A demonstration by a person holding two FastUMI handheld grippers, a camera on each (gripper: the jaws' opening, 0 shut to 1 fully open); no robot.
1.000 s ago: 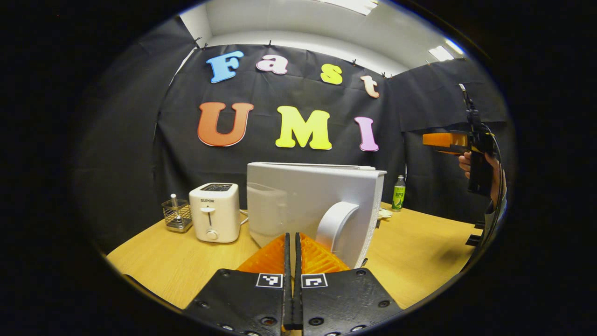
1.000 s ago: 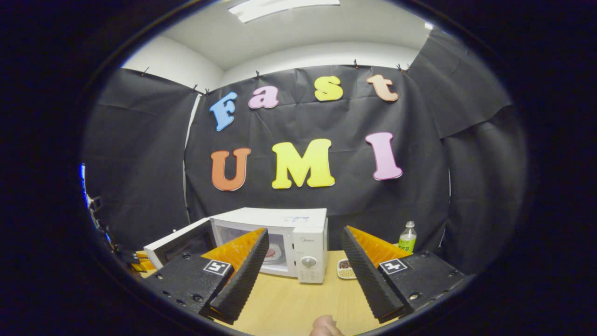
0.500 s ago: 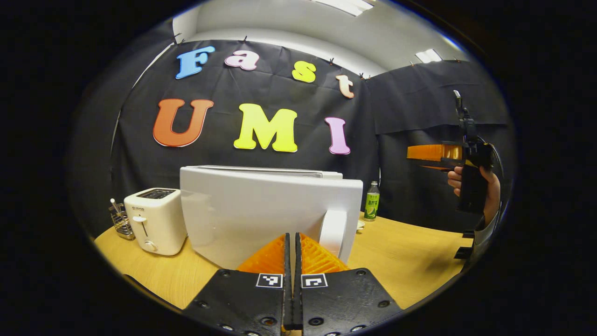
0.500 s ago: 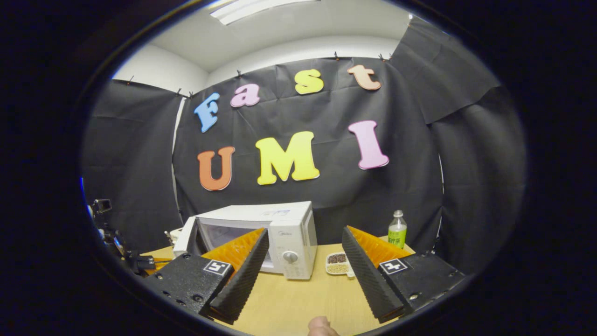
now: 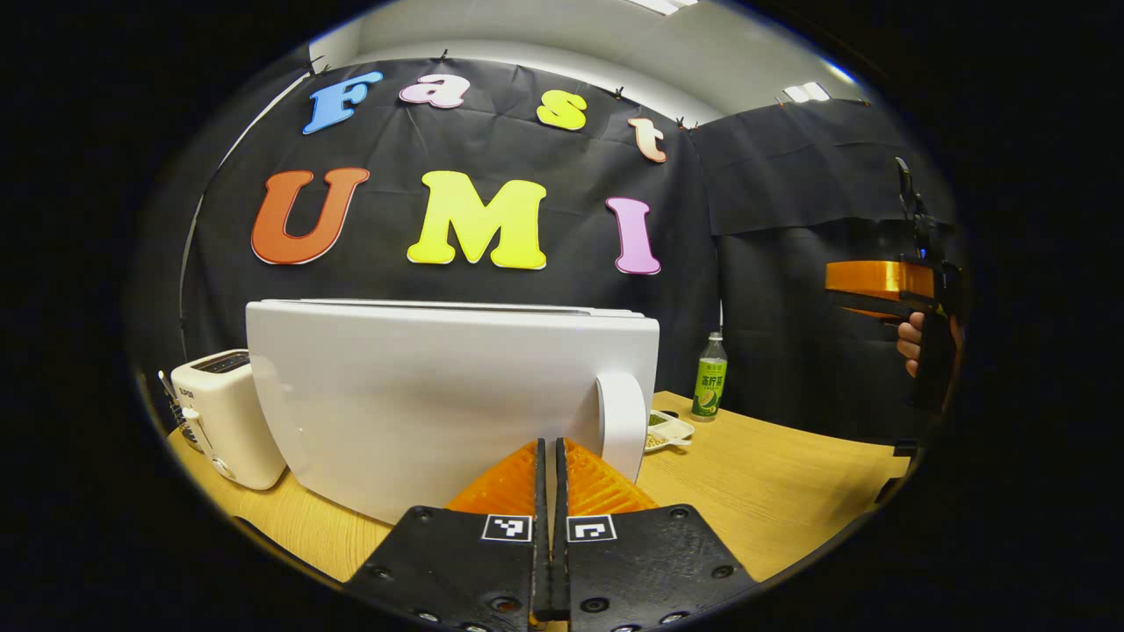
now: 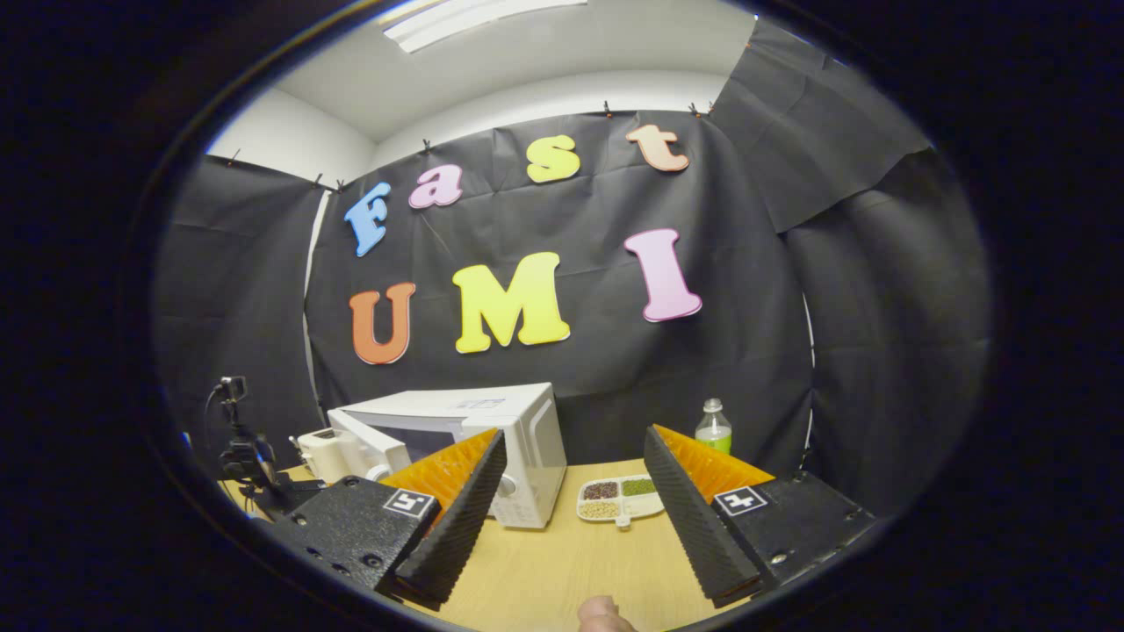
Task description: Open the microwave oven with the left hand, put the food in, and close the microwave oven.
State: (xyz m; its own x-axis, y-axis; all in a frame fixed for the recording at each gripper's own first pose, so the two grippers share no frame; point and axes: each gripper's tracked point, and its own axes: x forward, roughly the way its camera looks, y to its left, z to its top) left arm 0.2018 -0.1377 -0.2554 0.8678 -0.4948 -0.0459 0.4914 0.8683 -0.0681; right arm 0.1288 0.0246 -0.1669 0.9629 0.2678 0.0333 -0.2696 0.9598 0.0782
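Note:
The white microwave (image 6: 518, 439) stands on the wooden table (image 6: 562, 562). Its door (image 5: 439, 395) faces me broadside in the left gripper view, and in the right gripper view it stands only a little ajar (image 6: 373, 439). My left gripper (image 5: 549, 449) is shut with nothing between its fingers, its tips at the door's front just left of the white handle (image 5: 621, 421). The door hides the inside of the oven. My right gripper (image 6: 575, 436) hangs open and empty well in front of the microwave. It also appears at the right of the left gripper view (image 5: 878, 285), held up by a hand (image 5: 913, 338).
A white toaster (image 5: 219, 412) stands left of the microwave. A divided dish of beans (image 6: 619, 499) and a green bottle (image 6: 713, 427) sit to its right. Bare tabletop lies in front of the dish. Black cloth walls the booth.
The door has swung from wide open to nearly closed, with my shut left gripper following against its front. The right gripper stayed open and drifted, so the microwave now sits farther left in its view.

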